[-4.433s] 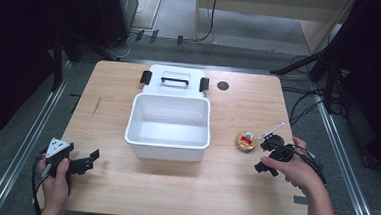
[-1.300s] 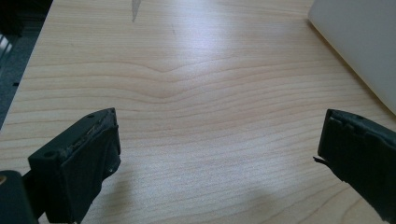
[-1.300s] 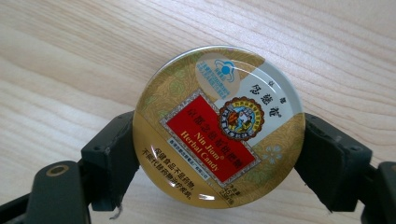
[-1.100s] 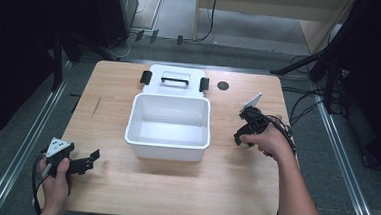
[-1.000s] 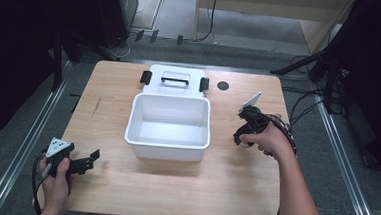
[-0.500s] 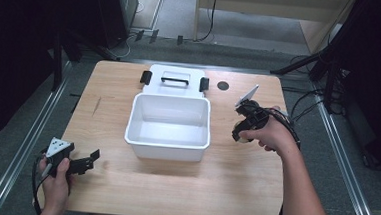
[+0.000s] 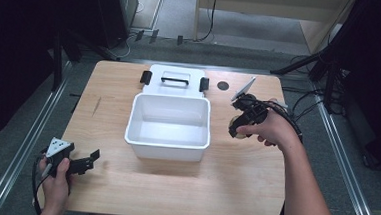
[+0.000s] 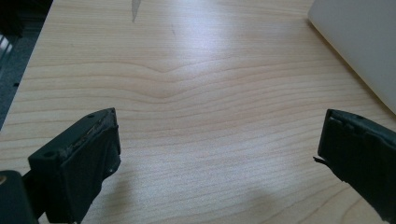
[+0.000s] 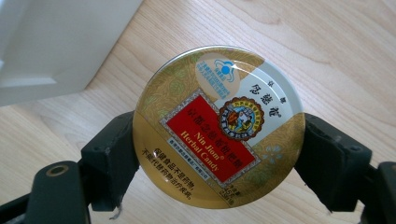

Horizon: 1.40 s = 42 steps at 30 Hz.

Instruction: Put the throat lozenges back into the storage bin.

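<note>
A round gold candy tin (image 9: 218, 126) with a red label is clamped by its rim between the two jaws of my right gripper (image 9: 218, 154). In the high view that right gripper (image 7: 239, 124) holds the tin (image 7: 236, 125) above the table, just right of the white bin (image 7: 169, 126). The bin is empty and open on top. My left gripper (image 7: 91, 159) rests at the table's front left, held by a hand. Its jaws stand wide apart over bare wood in the left gripper view (image 8: 219, 154), with the bin's wall (image 8: 359, 42) at the upper right.
The bin's white lid (image 7: 175, 80) with black latches and a handle lies flat behind the bin. A small dark round hole (image 7: 223, 85) sits in the tabletop (image 7: 188, 187) near the back right. Cables trail off the right edge.
My right gripper took the tin from the table's right side, lifted it and carried it left and back toward the bin. The left gripper has stayed put.
</note>
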Each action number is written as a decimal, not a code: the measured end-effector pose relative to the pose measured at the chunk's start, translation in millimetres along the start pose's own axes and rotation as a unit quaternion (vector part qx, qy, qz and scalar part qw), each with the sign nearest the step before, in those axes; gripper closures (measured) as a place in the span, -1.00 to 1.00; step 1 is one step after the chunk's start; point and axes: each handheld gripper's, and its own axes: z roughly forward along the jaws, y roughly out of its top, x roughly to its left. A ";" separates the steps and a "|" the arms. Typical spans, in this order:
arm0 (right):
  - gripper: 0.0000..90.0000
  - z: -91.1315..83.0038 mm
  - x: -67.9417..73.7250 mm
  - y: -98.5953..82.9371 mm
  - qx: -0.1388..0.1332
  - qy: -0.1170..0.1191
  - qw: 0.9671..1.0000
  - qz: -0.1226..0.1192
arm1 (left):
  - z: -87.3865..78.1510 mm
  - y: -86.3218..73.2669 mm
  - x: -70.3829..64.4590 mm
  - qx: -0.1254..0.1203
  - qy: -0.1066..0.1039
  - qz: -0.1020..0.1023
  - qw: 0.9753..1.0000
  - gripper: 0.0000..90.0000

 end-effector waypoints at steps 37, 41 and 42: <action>-0.55 -44.0 55.2 46.0 -0.022 -0.001 0.996 -0.084 | 0.3 0.4 0.4 0.002 -0.001 -0.001 1.000 -1.00; -0.55 -41.7 65.6 55.1 -0.024 0.001 0.995 -0.097 | 0.5 0.4 0.5 0.003 -0.001 -0.001 1.000 -1.00; -0.55 -41.7 65.6 55.1 -0.024 0.001 0.995 -0.097 | 0.5 0.4 0.5 0.002 -0.001 -0.001 1.000 -1.00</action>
